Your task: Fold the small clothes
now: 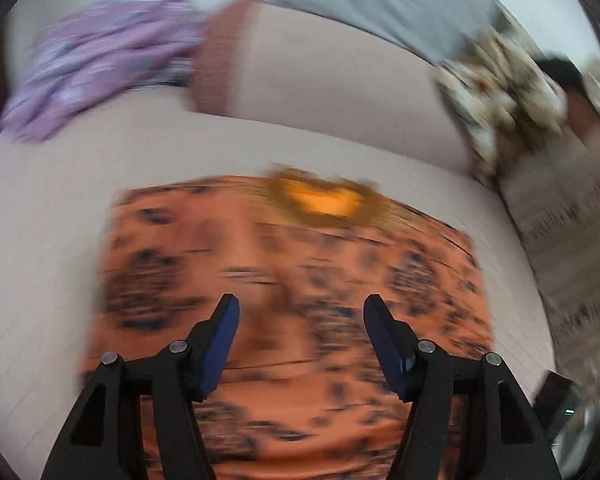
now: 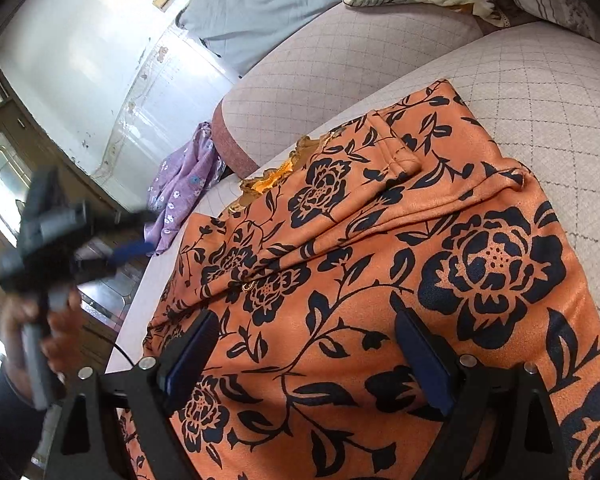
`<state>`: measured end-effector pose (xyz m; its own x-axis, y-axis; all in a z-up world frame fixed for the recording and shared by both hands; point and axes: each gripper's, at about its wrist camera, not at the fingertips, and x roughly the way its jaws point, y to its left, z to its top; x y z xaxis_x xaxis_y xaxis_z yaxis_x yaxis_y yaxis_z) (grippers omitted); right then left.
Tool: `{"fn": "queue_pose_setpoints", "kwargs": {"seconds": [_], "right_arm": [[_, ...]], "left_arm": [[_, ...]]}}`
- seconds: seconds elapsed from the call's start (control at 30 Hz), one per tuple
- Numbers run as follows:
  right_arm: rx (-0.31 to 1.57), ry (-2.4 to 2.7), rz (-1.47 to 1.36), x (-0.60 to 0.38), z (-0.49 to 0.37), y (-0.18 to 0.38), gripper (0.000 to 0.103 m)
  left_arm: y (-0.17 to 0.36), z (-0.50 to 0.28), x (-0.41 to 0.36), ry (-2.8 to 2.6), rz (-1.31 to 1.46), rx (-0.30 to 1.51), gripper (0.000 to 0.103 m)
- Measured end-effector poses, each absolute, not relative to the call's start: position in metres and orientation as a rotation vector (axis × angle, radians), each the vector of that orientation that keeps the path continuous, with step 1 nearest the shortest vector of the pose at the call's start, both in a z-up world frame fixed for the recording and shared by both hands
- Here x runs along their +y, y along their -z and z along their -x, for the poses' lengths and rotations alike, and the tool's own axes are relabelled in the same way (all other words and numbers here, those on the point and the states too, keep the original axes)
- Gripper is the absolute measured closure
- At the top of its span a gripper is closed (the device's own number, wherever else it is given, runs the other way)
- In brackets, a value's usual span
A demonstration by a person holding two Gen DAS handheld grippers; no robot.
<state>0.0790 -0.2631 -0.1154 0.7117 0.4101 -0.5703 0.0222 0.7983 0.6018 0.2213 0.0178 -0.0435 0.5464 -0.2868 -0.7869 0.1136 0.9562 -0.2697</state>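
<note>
purple garment (image 2: 184,184): crumpled at the far left edge of the bed.
left gripper (image 1: 301,320): jaws apart, nothing between them, above the cloth.
orange dress (image 2: 380,272): folded flat mid-bed; looks soft, light, limp; probably best pinched at a folded edge.
right gripper (image 2: 304,344): spread wide, empty, over the dress.
bed (image 2: 540,92): pink quilted cover, grey pillow (image 2: 260,4) by the wall.

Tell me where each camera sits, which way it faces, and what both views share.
Left wrist: on the left tongs, angled down at the orange black-flowered garment on the pinkish quilted bed; its open blue-padded fingers show.
Right wrist: on the right tongs, over the same garment; open fingers, plus a hand holding the blurred left tongs.
Shared: garment, bed, crumpled purple floral cloth.
</note>
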Motion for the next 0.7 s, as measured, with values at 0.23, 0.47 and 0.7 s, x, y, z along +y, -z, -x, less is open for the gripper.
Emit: {"fn": "queue_pose_setpoints", "kwargs": {"seconds": [0.23,0.47,0.7], "right_arm": [[0.759,-0.222,-0.737,-0.28,-0.09,0.078,0.012],[0.865,-0.044,-0.871,-0.321,-0.17,0.083,0.016],[1.006,0.145,-0.831,-0.321,-0.21,0.109,0.082]], "left_arm": [[0.088,-0.215,0.101,0.045,0.223,0.943,0.037],[0.123,-0.203,0.116,0.011,0.219,0.918,0.037],[0.131,-0.204,0.123,0.031,0.269,0.894,0.033]]}}
